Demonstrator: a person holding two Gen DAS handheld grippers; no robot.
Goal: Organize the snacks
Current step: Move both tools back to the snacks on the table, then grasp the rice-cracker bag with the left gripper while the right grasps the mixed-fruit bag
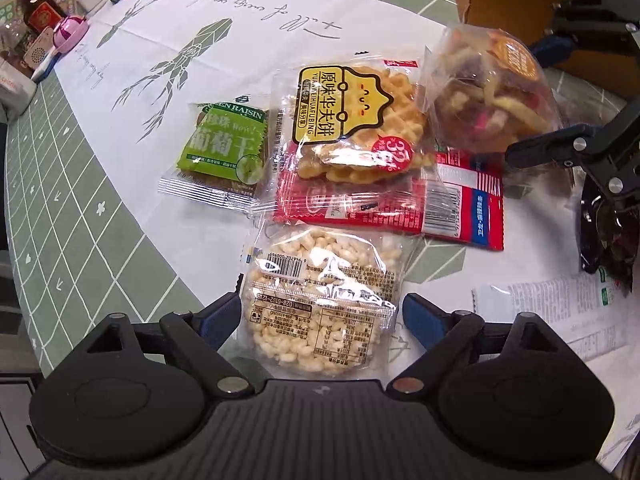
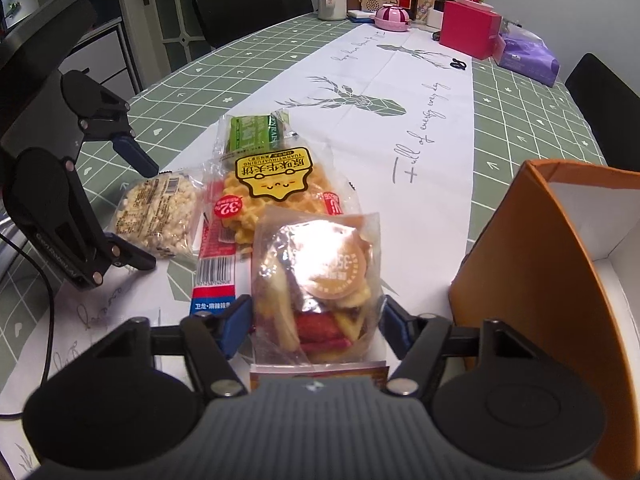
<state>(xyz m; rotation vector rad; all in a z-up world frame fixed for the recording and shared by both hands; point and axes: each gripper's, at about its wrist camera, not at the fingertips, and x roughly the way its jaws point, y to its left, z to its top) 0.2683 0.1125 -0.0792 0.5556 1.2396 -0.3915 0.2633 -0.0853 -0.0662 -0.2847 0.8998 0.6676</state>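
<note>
Several snack packs lie on the white table runner. My left gripper [image 1: 320, 314] is open around a clear puffed-rice cake pack [image 1: 320, 300], also in the right wrist view [image 2: 158, 212]. My right gripper [image 2: 316, 320] is open around a clear bag of mixed fruit and vegetable chips [image 2: 316, 280], also seen from the left wrist [image 1: 492, 88]. Between them lie a waffle pack [image 1: 356, 120] [image 2: 272, 188], a red spicy-strip pack [image 1: 400, 204] [image 2: 214, 268] under it, and a green raisin pack [image 1: 224, 148] [image 2: 256, 132].
An open orange cardboard box [image 2: 532, 280] stands right of the chips bag. A dark snack pack [image 1: 608, 240] and a white pack [image 1: 560, 312] lie at the right. Bottles, a pink box [image 2: 470, 30] and a purple bag [image 2: 528, 58] stand at the table's far end.
</note>
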